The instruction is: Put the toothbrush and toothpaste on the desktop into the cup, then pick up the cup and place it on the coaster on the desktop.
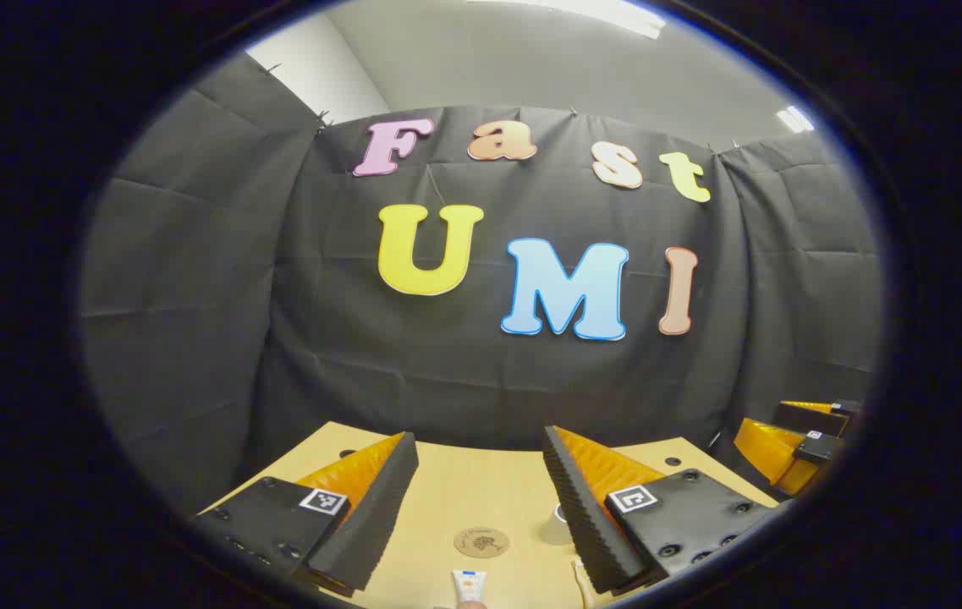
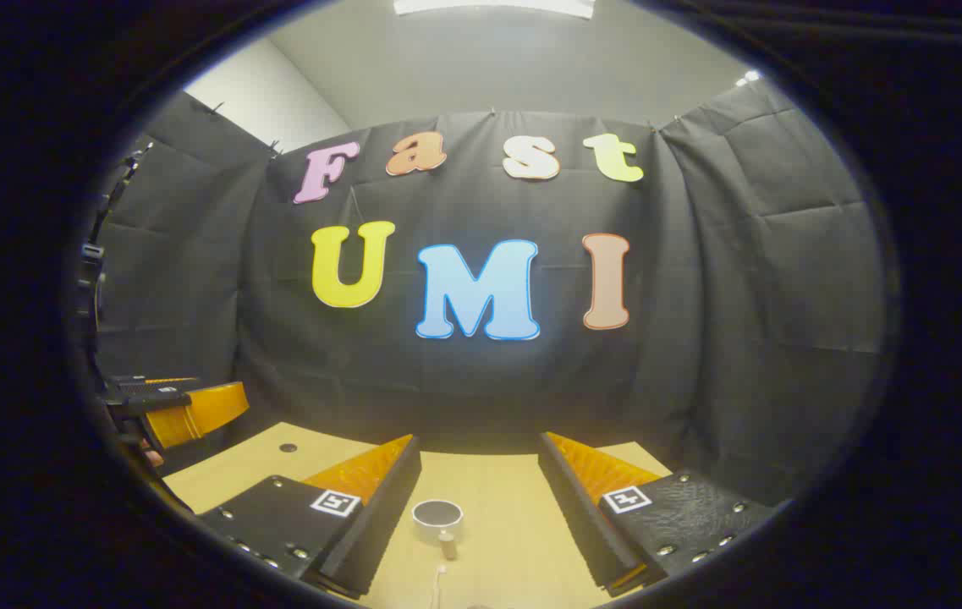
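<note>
orange claw shells, blk plates, screws, sq markers

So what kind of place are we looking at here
Likely a data-recording booth, not a home: black cloth wall draped round a small wooden desktop, with a cup, coaster and toothpaste tube staged on it.

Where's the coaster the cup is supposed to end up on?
In the left gripper view, the round coaster lies flat on the wooden desktop between the open jaws, just beyond the toothpaste.

black cloth walls | wooden desktop | grey ceiling, strip lights
</note>
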### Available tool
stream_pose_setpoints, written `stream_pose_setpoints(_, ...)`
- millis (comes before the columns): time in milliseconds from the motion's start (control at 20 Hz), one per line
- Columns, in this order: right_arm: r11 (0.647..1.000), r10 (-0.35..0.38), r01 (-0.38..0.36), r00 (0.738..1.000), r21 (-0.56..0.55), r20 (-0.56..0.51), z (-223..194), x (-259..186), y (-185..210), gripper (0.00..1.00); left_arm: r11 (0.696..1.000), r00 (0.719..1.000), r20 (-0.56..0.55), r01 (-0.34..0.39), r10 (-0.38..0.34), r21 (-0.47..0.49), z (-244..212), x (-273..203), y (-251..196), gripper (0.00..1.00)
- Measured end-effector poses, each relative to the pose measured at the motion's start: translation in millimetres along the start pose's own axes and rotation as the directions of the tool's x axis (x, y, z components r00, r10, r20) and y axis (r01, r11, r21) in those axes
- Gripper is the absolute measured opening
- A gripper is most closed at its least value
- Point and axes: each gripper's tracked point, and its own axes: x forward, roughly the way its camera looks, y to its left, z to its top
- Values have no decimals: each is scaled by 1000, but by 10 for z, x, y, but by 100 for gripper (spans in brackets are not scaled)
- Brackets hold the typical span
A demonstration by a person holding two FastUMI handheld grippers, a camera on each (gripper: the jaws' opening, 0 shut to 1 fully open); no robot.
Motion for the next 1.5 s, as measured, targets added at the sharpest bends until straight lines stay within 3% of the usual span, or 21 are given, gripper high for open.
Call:
stream_pose_setpoints(1100, 1000, -1, 1, 999, 5, -45, -131, -13, -1, 89, 998, 999, -48, 24, -21, 50, -189, -7, -64, 98)
stream_pose_setpoints(1250, 1000, 25, -24, 992, 11, -121, -361, 66, 66, 89, 998, 992, -125, 32, -26, 48, -474, 77, -62, 99)
stream_pose_setpoints(1300, 999, 36, -34, 987, 14, -156, -473, 97, 98, 88, 998, 988, -150, 33, -25, 49, -571, 98, -56, 94)
stream_pose_setpoints(1400, 998, 57, -54, 969, 21, -241, -752, 138, 152, 89, 998, 978, -208, 39, -28, 52, -790, 163, -33, 99)
stream_pose_setpoints(1500, 997, 80, -72, 937, 36, -339, -1082, 156, 210, 89, 998, 960, -279, 56, -41, 43, -1096, 174, -13, 94)
